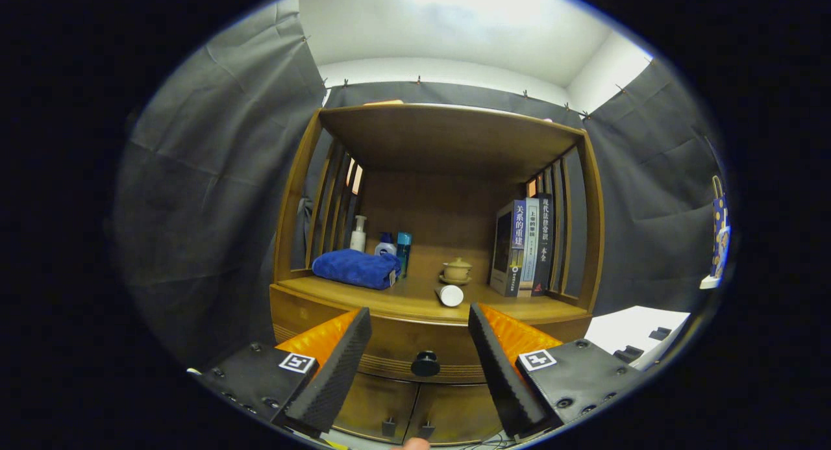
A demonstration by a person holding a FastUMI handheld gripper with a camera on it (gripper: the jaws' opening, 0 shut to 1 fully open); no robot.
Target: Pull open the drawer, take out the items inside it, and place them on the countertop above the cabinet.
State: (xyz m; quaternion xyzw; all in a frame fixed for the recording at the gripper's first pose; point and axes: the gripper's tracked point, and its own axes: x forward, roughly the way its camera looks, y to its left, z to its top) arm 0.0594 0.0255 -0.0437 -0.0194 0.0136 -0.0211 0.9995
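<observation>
- Cabinet (292, 313): one, wooden, with an open shelf bay above the countertop (402, 304).
- Drawer (389, 346): one, closed, with one dark round knob (425, 363); two lower doors (415, 408) beneath it.
- On the countertop: one folded blue towel (356, 268), three bottles (380, 239) behind it, one lidded teacup on a saucer (456, 270), one white cylinder lying on its side (450, 295), four upright books (524, 247).
- Gripper (421, 339): fingers spread wide, holding nothing.
- The knob sits between the fingers, just ahead, untouched.
</observation>
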